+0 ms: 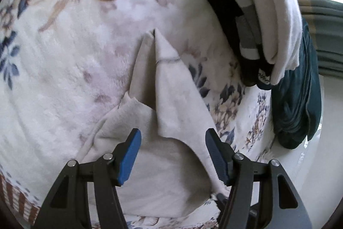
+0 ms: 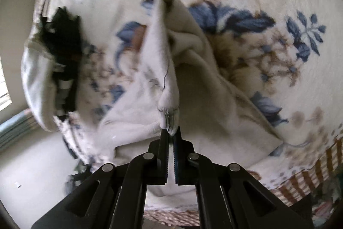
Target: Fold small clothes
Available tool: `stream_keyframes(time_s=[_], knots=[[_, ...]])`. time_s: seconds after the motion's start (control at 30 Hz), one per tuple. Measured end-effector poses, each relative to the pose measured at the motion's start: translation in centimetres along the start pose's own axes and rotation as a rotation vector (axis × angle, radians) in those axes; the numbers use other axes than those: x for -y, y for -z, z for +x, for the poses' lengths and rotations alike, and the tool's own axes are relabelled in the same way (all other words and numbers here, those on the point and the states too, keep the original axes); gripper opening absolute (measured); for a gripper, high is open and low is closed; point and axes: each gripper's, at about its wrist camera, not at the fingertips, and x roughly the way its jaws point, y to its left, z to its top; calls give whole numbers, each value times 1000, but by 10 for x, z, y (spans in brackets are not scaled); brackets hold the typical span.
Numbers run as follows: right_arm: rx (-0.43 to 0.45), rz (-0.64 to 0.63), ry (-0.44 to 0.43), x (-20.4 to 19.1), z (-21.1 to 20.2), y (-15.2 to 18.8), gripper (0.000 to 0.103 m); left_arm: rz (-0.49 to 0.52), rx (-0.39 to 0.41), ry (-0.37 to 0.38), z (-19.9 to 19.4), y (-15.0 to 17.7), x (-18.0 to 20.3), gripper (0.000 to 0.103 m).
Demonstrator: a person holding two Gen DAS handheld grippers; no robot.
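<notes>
A small cream garment lies rumpled on the floral blanket, with a raised ridge running away from me. My left gripper is open just above its near part, blue pads apart, holding nothing. In the right wrist view my right gripper is shut on a bunched edge of the same cream garment and lifts it off the floral blanket into a peak. That view is blurred by motion.
A stack of folded clothes, white, striped and black, sits at the blanket's right side, with a dark teal garment beside it. In the right wrist view the stack is at the left. The blanket's striped border marks the near edge; floor lies beyond.
</notes>
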Motion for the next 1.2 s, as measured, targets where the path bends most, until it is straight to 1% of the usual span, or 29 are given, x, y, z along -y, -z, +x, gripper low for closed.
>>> stream_keyframes(time_s=[0.1,0.17,0.2,0.23,0.27,0.3,0.33,0.37,0.4,0.5,0.57,0.63,0.7,0.77,0.87,0.9,0.93,0.97,1.0,1.03,1.07,1.1,1.13,1.2], knots=[[-1,-13,-19,-8,-7,1,4,-44,-18,41,17,-6,-1,60],[-1,-14,-20,-8,-9,-1,4,-58,-28,52,26,-10,-2,60],[0,-17,-16,-9,-8,-1,4,-67,-35,45,34,-13,-2,60],[3,-16,-12,-8,-10,-2,4,-75,-31,40,36,-13,-3,58],[2,-13,-12,-6,-11,-3,4,-92,-6,65,36,-14,-5,57],[-1,-10,-13,-4,-12,-4,4,-103,15,77,34,-14,-5,43],[0,-7,-12,-4,-11,-4,4,-91,45,80,30,-13,-4,25],[0,-3,-11,-2,-12,-4,4,-70,57,65,27,-12,-1,4],[-1,-2,-11,0,-13,-4,4,-45,89,47,20,-9,2,4],[-4,-12,-2,6,-13,-4,4,13,169,44,-6,4,8,4],[0,-28,17,8,-12,-4,4,41,191,53,-24,22,9,4],[0,-60,49,10,-10,-3,4,54,209,40,-38,40,1,4],[-12,-91,93,17,-4,-2,4,46,204,23,-41,54,-11,4],[-25,-106,143,28,3,-1,4,33,184,-8,-36,65,-30,4],[-43,-98,194,49,13,-2,4,-15,164,-72,-18,69,-62,4],[-40,-99,207,53,15,-3,4,-26,166,-103,-11,67,-71,4],[-25,-110,224,55,16,-4,4,-37,170,-125,-5,65,-79,4],[-1,-136,248,56,18,-7,4,-45,166,-124,-2,63,-85,4],[3,-159,254,55,20,-9,4,-54,156,-124,3,59,-90,4],[-18,-191,252,53,25,-11,4,-55,154,-124,4,58,-92,4],[-44,-217,266,50,28,-12,4,-47,149,-121,5,56,-91,4],[-48,-225,264,49,25,-10,4,-27,143,-133,6,54,-89,4],[-56,-234,253,48,21,-8,8,-15,142,-138,7,54,-89,4],[-54,-254,302,43,6,1,8,1,136,-146,10,54,-87,4]])
